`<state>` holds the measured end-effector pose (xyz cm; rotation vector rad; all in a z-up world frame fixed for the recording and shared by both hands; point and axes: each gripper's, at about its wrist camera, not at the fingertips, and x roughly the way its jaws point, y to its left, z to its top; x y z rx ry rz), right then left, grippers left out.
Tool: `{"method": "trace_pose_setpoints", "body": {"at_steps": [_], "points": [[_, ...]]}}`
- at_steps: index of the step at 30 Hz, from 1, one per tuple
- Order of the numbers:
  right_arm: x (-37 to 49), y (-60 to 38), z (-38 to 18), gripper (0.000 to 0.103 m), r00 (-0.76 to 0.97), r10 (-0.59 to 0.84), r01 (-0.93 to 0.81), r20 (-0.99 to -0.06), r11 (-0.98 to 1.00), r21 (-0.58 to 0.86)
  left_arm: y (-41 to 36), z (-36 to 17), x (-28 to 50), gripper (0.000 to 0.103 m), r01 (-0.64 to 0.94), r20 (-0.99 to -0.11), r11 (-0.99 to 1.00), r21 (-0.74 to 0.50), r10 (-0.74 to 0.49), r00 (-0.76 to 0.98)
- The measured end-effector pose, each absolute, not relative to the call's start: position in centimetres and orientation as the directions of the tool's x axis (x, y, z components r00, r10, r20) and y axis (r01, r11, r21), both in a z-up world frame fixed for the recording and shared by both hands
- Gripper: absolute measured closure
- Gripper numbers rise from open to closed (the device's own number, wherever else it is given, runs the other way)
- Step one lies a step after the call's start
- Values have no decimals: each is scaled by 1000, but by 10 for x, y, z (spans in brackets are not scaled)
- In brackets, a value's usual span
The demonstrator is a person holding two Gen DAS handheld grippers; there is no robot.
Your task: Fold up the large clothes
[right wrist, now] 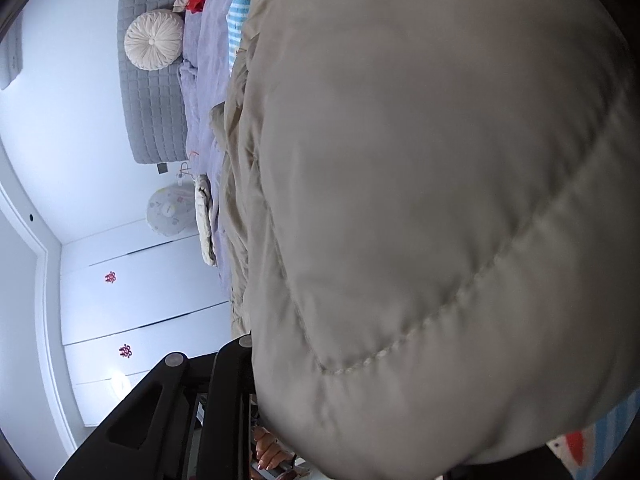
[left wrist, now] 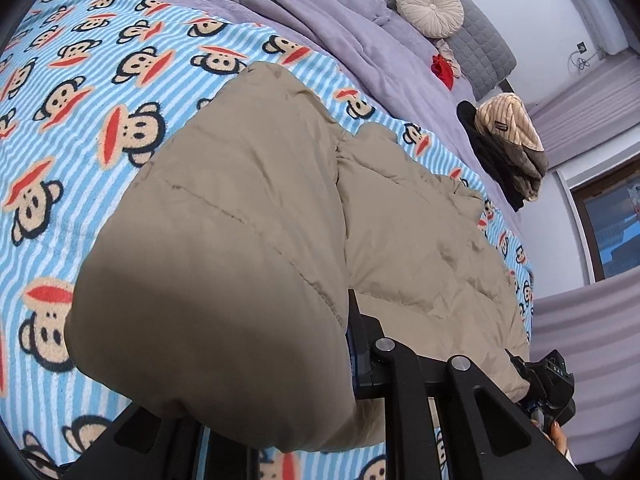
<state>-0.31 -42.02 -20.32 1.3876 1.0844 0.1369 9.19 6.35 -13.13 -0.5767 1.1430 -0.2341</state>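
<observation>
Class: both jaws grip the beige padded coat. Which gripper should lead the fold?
Probably the left gripper: its view shows the coat and blanket ahead; padding fills the right view.

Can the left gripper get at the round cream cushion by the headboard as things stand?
Probably not: the left gripper is shut on the tan puffer jacket, and the round cream cushion sits across the bed.

The only letters I can make out are "DAS", white on the black body of the right gripper [left wrist: 554, 384]. The small patch on the striped cap [left wrist: 510, 120] is too tiny to read.
</observation>
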Motion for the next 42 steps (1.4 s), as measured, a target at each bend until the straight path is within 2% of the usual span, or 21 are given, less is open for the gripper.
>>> {"method": "trace_pose_setpoints", "body": {"at_steps": [13,17,20,22,28,30,36,37,38,40,42], "points": [[-111,-422,-201,79,425,722,562,-546,262,785,73,-144,-52,83,-122,-868,865,-487,-465,173],[-130,-421,-212,77,390,706,610,-591,283,740,75,-160,-64,82,-136,-887,877,-460,-445,125],[-109,-435,-210,68,372,686,651,-625,287,702,73,-162,-66,82,-127,-897,888,-441,-431,102],[-101,-436,-205,58,338,670,666,-662,327,671,71,-154,-65,82,-99,-905,901,-423,-415,96],[-96,-449,-178,44,284,615,678,-736,413,608,85,-117,-68,82,-2,-929,933,-360,-359,93],[-101,-458,-169,43,276,578,691,-768,436,577,94,-106,-71,82,6,-936,940,-340,-339,96],[-126,-498,-132,43,325,384,746,-864,456,484,120,-78,-77,82,-20,-949,959,-282,-276,152],[-127,-502,-126,45,339,353,751,-872,457,477,122,-73,-77,82,-25,-952,964,-264,-256,169],[-127,-501,-121,50,345,330,751,-879,464,469,123,-68,-76,82,-32,-953,968,-248,-238,189],[-130,-499,-110,69,334,278,749,-901,502,433,131,-59,-72,82,-57,-949,971,-232,-213,231],[-142,-492,-104,75,345,230,733,-910,540,414,137,-53,-65,82,-83,-940,967,-241,-211,269]]}}
